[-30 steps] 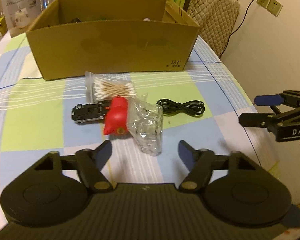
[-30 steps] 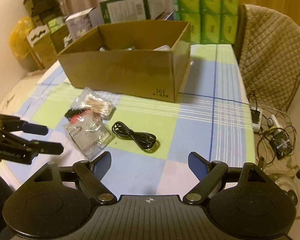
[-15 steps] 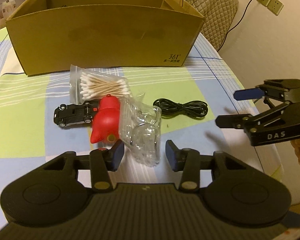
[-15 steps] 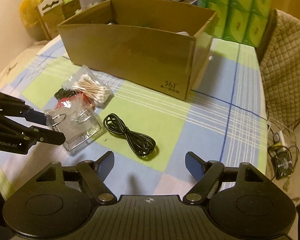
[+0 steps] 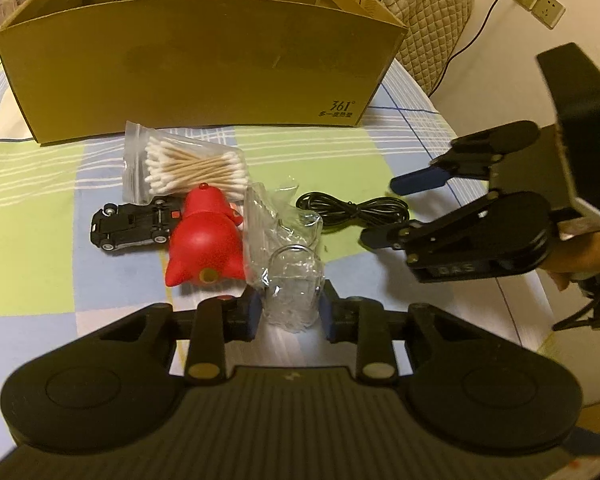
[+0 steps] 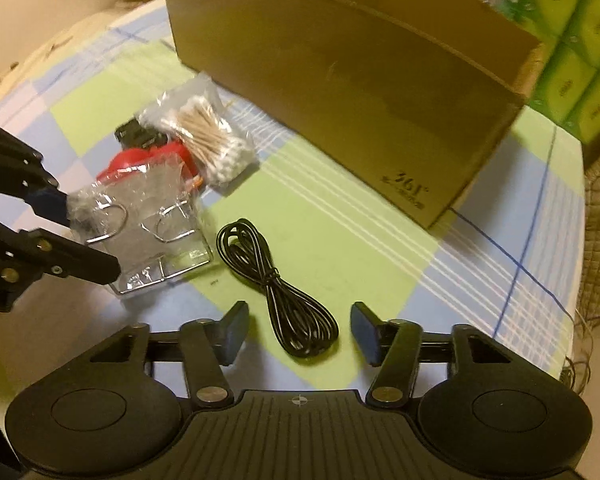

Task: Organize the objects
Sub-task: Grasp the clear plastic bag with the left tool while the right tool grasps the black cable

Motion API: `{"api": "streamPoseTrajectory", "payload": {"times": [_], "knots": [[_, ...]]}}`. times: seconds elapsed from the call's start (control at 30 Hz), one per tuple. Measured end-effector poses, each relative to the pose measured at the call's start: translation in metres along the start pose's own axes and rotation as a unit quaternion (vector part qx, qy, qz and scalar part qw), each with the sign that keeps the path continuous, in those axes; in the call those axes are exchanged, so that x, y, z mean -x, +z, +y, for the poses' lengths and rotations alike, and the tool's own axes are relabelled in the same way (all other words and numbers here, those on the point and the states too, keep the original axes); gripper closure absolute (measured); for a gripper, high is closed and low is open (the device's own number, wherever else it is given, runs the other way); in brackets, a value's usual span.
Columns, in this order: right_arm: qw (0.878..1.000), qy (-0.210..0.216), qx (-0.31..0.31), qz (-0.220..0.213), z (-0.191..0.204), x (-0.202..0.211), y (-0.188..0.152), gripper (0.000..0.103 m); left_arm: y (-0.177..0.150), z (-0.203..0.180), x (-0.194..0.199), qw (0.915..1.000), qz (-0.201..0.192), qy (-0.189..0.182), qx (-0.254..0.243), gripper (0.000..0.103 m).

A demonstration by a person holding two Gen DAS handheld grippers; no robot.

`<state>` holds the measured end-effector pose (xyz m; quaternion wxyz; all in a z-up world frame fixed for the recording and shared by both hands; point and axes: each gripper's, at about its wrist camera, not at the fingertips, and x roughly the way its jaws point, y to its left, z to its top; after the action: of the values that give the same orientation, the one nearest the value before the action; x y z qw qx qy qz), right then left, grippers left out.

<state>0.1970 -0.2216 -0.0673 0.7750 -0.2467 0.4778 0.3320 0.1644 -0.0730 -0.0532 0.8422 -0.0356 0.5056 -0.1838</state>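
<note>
I'm working over a checked cloth [image 5: 40,264] in blue and green, with a cardboard box [image 5: 204,68] standing at 12 o'clock. My left gripper [image 5: 288,314] has just been closing and now pinches the near end of the clear pack [image 5: 290,264], which lies at the centre just right of the red toy [image 5: 206,244]. That pack looks light, crinkly and slippery, with stiff glassy pieces inside, so I judge a hold on the firm body safer than on loose film. My right gripper [image 6: 298,334] has been closing too, its fingers unclenched either side of the black cable [image 6: 280,280], not yet touching. The cable is limp; I'd take it at the tied middle. Swabs [image 5: 192,168] and a toy car [image 5: 134,226] wait at 11 o'clock.
</note>
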Motion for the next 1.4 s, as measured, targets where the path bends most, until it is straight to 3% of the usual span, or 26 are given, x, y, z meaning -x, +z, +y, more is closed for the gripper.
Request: {"api": "streamPoseTrajectory", "payload": {"times": [0.13,0.4,0.8,1.07,1.4], "knots": [[1.000,0.007,-0.018,0.000,-0.002,-0.004,0.002,0.069,0.000,0.000,0.000,1.0000,-0.003,0.000,-0.002,0.078],[0.996,0.014,-0.086,-0.003,0.002,0.004,-0.009,0.073,0.000,-0.001,-0.002,1.0000,-0.004,0.005,0.002,0.078],[0.969,0.054,-0.241,-0.021,-0.010,0.028,-0.043,0.074,-0.004,-0.007,0.007,0.9998,0.005,0.017,0.000,0.080],[0.964,0.045,-0.261,-0.030,-0.007,0.046,-0.054,0.074,-0.007,-0.004,0.033,0.9997,-0.016,0.012,0.016,0.080],[0.955,0.034,-0.287,-0.072,0.002,0.092,-0.051,0.074,-0.009,0.005,0.070,0.9978,-0.043,0.036,0.035,0.080]]}}
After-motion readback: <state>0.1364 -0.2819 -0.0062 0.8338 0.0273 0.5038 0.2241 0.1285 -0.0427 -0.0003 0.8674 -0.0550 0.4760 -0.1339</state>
